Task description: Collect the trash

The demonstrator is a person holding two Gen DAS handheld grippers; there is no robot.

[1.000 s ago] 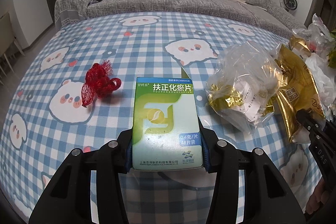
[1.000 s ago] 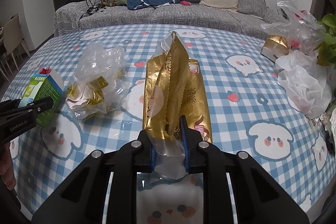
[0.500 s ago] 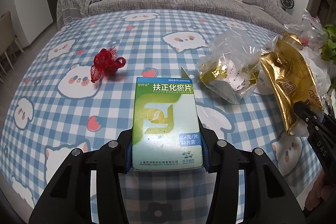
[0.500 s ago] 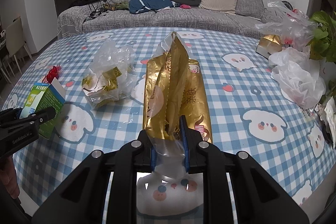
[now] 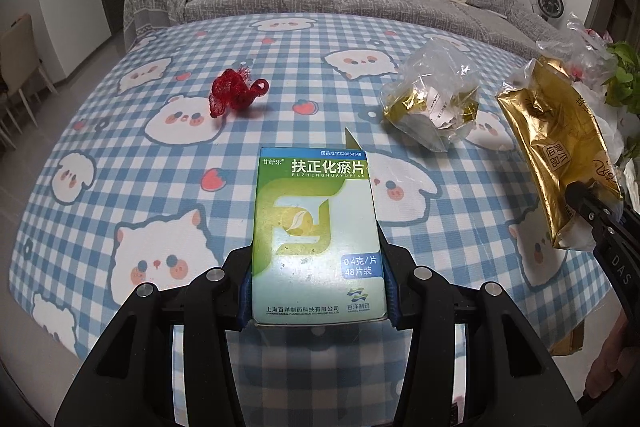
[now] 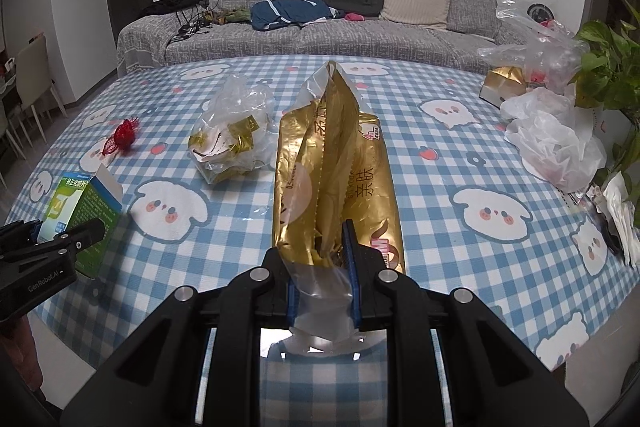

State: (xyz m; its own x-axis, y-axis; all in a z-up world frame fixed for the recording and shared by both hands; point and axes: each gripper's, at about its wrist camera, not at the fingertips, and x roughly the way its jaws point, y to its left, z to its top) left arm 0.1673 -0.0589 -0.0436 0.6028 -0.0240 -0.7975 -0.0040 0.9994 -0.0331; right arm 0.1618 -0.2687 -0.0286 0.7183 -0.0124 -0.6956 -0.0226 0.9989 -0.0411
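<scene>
Trash lies scattered over the checked surface (image 5: 168,211), and two pieces are already held. Far to the left sits a crumpled red mesh net (image 5: 234,93), alone on the cloth. Nearer, the left gripper (image 5: 318,291) has its jaws closed against the two sides of a green and white medicine box (image 5: 316,223), which stands upright between the blue pads with its top flap open; in the right wrist view the same box (image 6: 86,207) is clear of the cloth at the left edge. To the right of the net, in the middle, a clear plastic bag (image 6: 230,135) stuffed with gold wrappers and paper slips rests on the surface. Just right of it, the right gripper (image 6: 322,287) has its jaws pinched on the clear lower end of a long gold foil bag (image 6: 336,179), which points away from the camera. Far right, near the edge, lie a white plastic bag (image 6: 556,143), another clear bag (image 6: 536,47) over a gold box (image 6: 502,83), and a leafy plant (image 6: 612,71).
</scene>
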